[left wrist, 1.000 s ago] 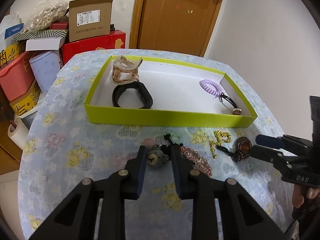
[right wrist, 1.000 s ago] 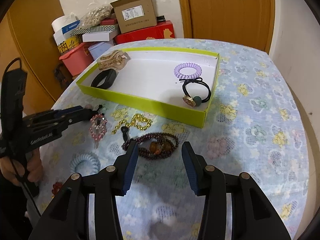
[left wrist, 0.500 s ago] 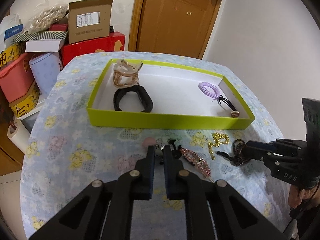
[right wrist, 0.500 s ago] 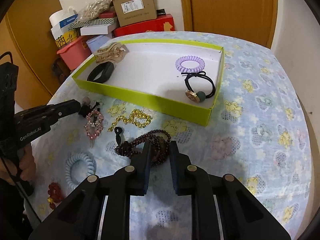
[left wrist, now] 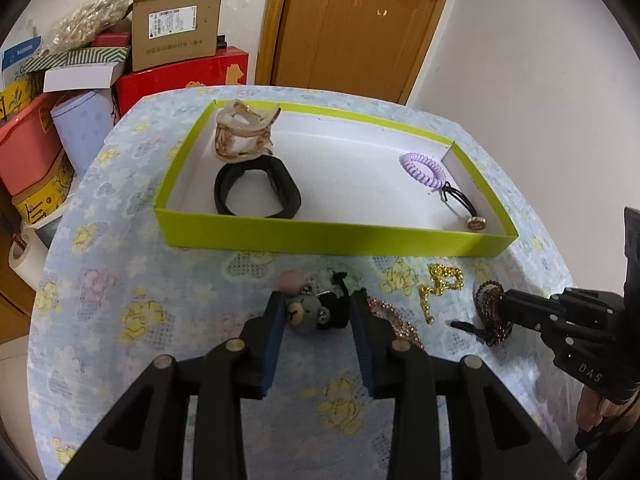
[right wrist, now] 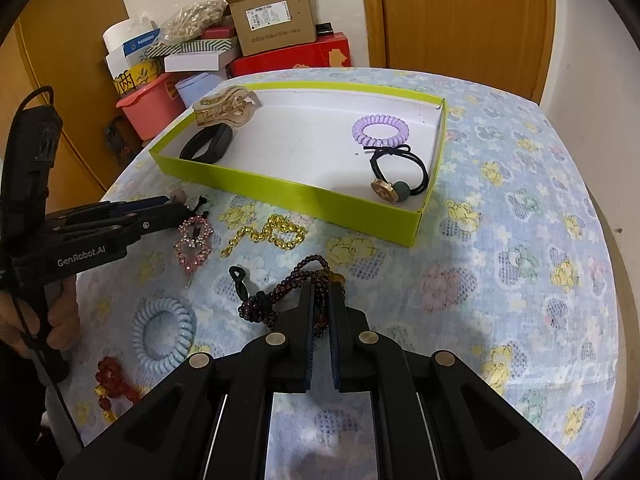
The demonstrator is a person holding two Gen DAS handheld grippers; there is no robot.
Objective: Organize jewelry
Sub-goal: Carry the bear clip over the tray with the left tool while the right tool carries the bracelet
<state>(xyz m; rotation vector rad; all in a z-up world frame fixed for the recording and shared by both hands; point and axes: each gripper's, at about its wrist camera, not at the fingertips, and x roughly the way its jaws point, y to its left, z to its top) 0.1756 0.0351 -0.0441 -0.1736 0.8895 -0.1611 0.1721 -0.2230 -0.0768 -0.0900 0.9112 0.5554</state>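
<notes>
Since half a second ago the left gripper [left wrist: 318, 314] has spread apart around the grey bear-head hair tie [left wrist: 310, 314], lying at six o'clock of the shallow lime-green cardboard tray [left wrist: 320, 236]. The right gripper [right wrist: 319, 300] pinches the dark maroon beaded bracelet [right wrist: 288, 292]; only its view shows the pale blue spiral hair tie [right wrist: 164, 334].

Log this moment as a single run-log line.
left gripper: open around bear hair tie | right gripper: shut on dark bead bracelet | green tray: holds four pieces | both targets on tablecloth
</notes>
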